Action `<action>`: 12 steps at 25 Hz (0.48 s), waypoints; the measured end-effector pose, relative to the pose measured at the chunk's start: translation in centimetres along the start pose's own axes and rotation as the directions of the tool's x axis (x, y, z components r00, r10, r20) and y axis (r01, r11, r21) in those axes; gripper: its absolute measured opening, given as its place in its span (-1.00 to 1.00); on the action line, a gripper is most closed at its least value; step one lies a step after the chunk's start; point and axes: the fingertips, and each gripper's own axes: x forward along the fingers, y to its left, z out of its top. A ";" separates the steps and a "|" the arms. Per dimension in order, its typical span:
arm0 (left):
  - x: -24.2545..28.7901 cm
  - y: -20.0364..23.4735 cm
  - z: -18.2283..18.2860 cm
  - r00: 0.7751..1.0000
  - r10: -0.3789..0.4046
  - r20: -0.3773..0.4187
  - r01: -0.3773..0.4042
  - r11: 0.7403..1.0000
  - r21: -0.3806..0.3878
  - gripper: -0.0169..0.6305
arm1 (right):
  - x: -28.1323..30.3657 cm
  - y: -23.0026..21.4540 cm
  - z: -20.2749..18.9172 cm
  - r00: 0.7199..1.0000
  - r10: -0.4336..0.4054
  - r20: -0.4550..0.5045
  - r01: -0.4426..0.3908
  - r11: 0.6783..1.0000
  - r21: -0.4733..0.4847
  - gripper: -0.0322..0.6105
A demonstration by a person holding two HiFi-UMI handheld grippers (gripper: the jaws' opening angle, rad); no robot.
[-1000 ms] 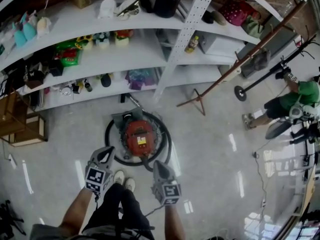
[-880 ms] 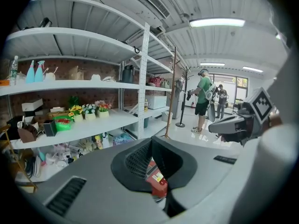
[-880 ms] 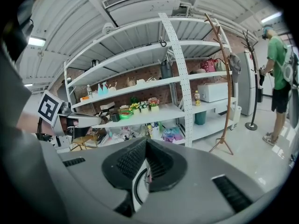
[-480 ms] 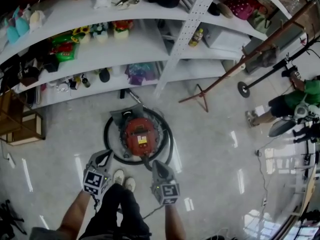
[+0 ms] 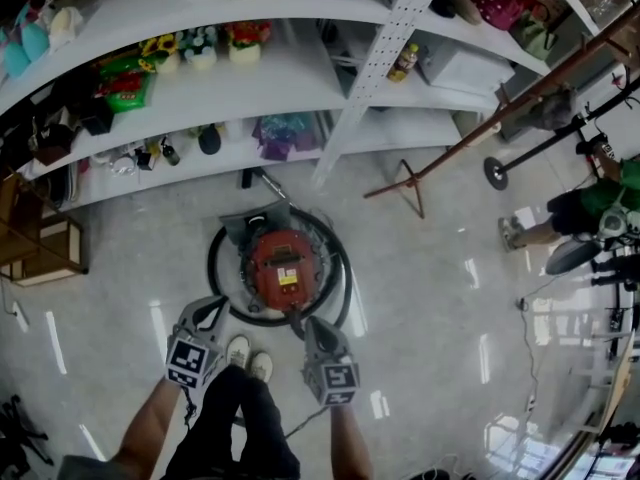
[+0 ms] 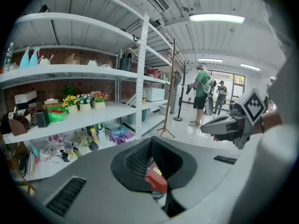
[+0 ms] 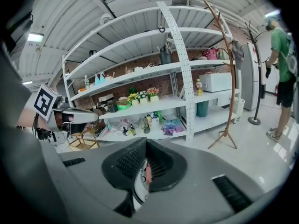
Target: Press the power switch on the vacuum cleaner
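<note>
The red vacuum cleaner (image 5: pixel 280 273) sits on the floor (image 5: pixel 430 298) below the shelves (image 5: pixel 300 98). The left gripper (image 5: pixel 212 308) and right gripper (image 5: pixel 309 325) hover by it, both pinched narrow and empty, likely ready to poke the switch.

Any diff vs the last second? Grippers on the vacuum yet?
Barely any. The left gripper and right gripper stay by the near side of the red vacuum cleaner, nothing gripped or released. Only the head view tipped slightly, so the shelves sit higher in frame.
</note>
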 end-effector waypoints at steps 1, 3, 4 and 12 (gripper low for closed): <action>0.2 0.1 -0.3 1.000 -0.001 -0.002 0.001 1.000 -0.003 -0.92 | 0.3 -0.1 -0.3 1.000 0.001 -0.002 -0.001 1.000 0.001 -0.87; 0.4 0.3 -1.0 1.000 0.000 -0.007 0.000 1.000 -0.009 -0.92 | 0.9 -0.1 -1.0 1.000 0.005 -0.008 -0.005 1.000 0.001 -0.87; 0.5 0.5 -1.5 1.000 0.001 -0.010 -0.001 1.000 -0.008 -0.92 | 1.3 -0.1 -1.5 1.000 0.011 -0.011 -0.011 1.000 0.000 -0.87; 2.3 1.0 -4.0 1.000 -0.016 -0.024 0.017 1.000 0.015 -0.92 | 3.9 -0.9 -3.3 1.000 0.013 -0.011 -0.013 1.000 0.003 -0.87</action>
